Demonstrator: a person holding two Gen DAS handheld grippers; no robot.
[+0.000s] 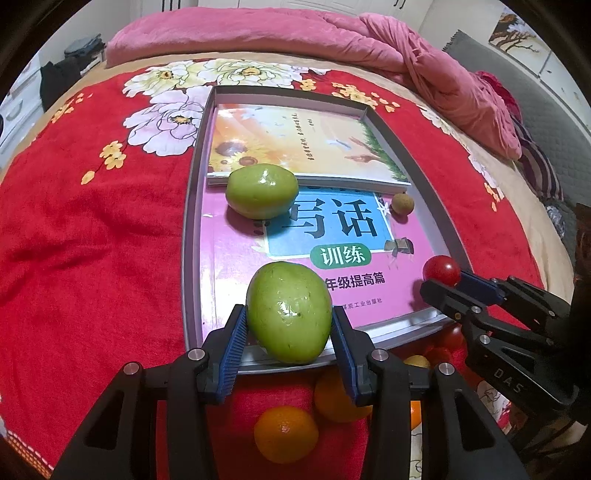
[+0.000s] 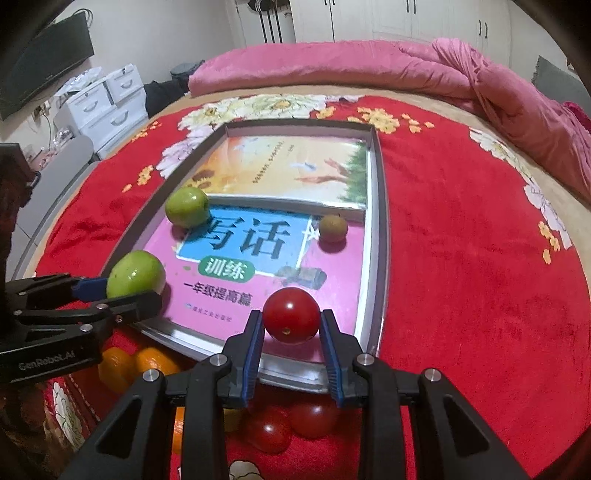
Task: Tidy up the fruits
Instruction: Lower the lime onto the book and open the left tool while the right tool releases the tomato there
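Clamping a green fruit (image 1: pixel 289 313) between blue pads, left tool (image 1: pixel 289 334) over the near edge of the shallow grey tray (image 1: pixel 189 236), just above the pink book. Gripping a red cherry tomato (image 2: pixel 291 315) the same way, right tool (image 2: pixel 291 332) above the tray's near right corner; seen from the left wrist view, same tomato (image 1: pixel 441 270) at the right tool's tip (image 1: pixel 448 286).

Counted: two green fruits, one clamped, the other green fruit (image 1: pixel 261 191) lying on the pink book (image 1: pixel 236 258) against the near edge of the upper book. One small brown longan-like fruit (image 1: pixel 402 203) on the pink book near the tray's right wall. Three red tomatoes in the right wrist view: one clamped, two loose tomatoes (image 2: pixel 291 424) on the bedspread under the right tool. At least two oranges (image 1: pixel 286 434) on the red floral bedspread (image 1: pixel 92 258) below the left tool, with a sliver of something orange further right, too hidden to count. Two books inside the tray: the pink one and a sunflower-cover book (image 1: pixel 295 142) overlapping its far end.

Readable: "写话" in large characters on a blue panel, "训练" on a green oval, "年级提高篇" beneath. Small line of writing on the sunflower cover, too fine to read. "GenRobot.AI" on the left tool's body (image 2: pixel 46 356) in the right wrist view; "DAS" on the right tool's body.

Behind all, pink quilt (image 1: pixel 258 33) heaped at the far end of the bed.
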